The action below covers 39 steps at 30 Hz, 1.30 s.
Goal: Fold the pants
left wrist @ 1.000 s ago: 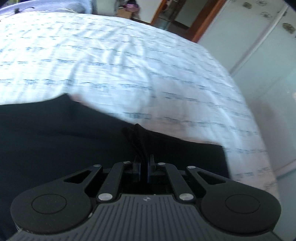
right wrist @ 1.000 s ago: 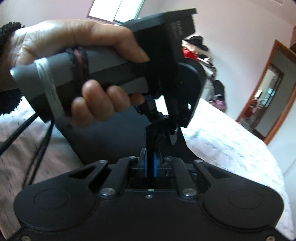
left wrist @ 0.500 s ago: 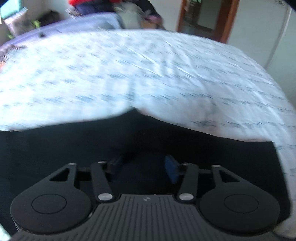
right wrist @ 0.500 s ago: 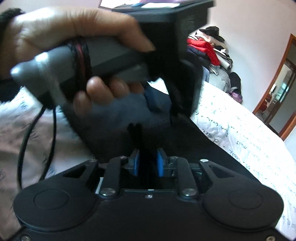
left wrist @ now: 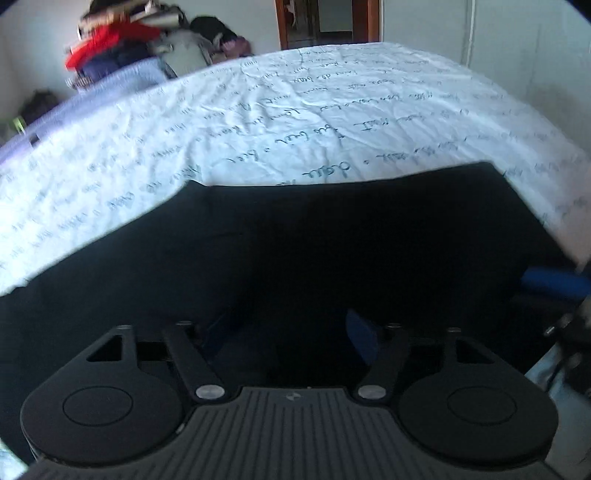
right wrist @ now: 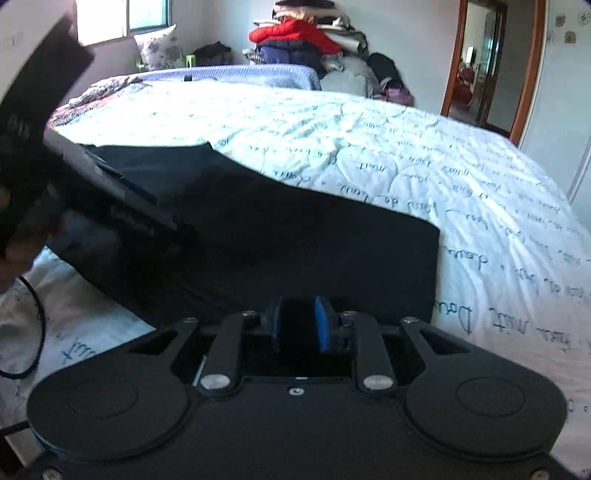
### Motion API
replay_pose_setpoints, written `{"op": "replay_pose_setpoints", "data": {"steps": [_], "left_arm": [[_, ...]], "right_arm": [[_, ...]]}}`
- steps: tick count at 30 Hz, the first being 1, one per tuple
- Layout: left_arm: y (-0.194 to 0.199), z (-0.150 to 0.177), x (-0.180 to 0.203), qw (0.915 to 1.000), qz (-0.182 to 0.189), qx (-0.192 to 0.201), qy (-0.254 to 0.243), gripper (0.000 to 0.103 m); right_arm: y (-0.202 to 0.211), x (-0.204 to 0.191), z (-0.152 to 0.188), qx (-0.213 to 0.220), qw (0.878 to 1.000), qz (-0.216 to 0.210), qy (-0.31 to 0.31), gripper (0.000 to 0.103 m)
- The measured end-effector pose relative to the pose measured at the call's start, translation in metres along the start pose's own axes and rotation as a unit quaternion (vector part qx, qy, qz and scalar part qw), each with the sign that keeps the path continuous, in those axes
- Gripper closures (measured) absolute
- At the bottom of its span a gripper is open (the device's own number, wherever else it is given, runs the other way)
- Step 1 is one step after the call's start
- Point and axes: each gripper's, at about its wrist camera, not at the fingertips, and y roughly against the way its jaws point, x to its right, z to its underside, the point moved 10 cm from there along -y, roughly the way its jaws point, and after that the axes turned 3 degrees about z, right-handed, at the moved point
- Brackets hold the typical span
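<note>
Pants [left wrist: 295, 258] flat on bed [left wrist: 332, 110]; both hand-held grippers, left [left wrist: 288, 328] and right [right wrist: 299, 325], opening, released, nothing gripped; clothes pile [right wrist: 303, 33] behind bed.

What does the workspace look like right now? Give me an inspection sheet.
Surface: bed under a white cover with handwriting print.
Job's things: black pants lying flat near the bed's near edge.
Clutter: nothing seen on the bed beyond the pants.
Grippers: left gripper jaws opening, wide apart above the pants, nothing gripped; right gripper jaws opening, blue pads a little apart, cloth not pinched.
Cables: black cable looping over the cover at left.
Surroundings: pile of clothes with a red jacket on top, window, wooden door frame.
</note>
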Motion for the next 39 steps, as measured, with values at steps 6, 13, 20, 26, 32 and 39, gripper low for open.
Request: {"op": "replay_pose_setpoints", "data": {"steps": [6, 13, 20, 26, 32, 39], "left_arm": [[0.021, 0.009, -0.001, 0.9999, -0.010, 0.011, -0.008, 0.028], [0.006, 0.001, 0.009, 0.9999, 0.005, -0.004, 0.009, 0.026], [0.030, 0.002, 0.024, 0.9993, 0.009, 0.036, -0.007, 0.029], [0.013, -0.014, 0.025, 0.9993, -0.018, 0.032, -0.001, 0.027], [0.006, -0.001, 0.025, 0.9994, -0.013, 0.030, 0.009, 0.020], [0.008, -0.001, 0.025, 0.9995, -0.014, 0.025, 0.013, 0.020]], "right_arm": [[-0.002, -0.014, 0.007, -0.018, 0.999, 0.026, 0.039, 0.072], [0.009, 0.000, -0.006, -0.003, 0.998, 0.059, 0.006, 0.057], [0.022, 0.014, -0.004, -0.012, 1.000, 0.005, 0.001, 0.057], [-0.027, 0.094, -0.046, 0.010, 0.988, -0.014, -0.156, 0.054], [-0.064, 0.127, -0.040, -0.017, 0.952, -0.115, -0.284, 0.072], [-0.065, 0.136, -0.042, -0.005, 0.964, -0.043, -0.264, 0.100]]}}
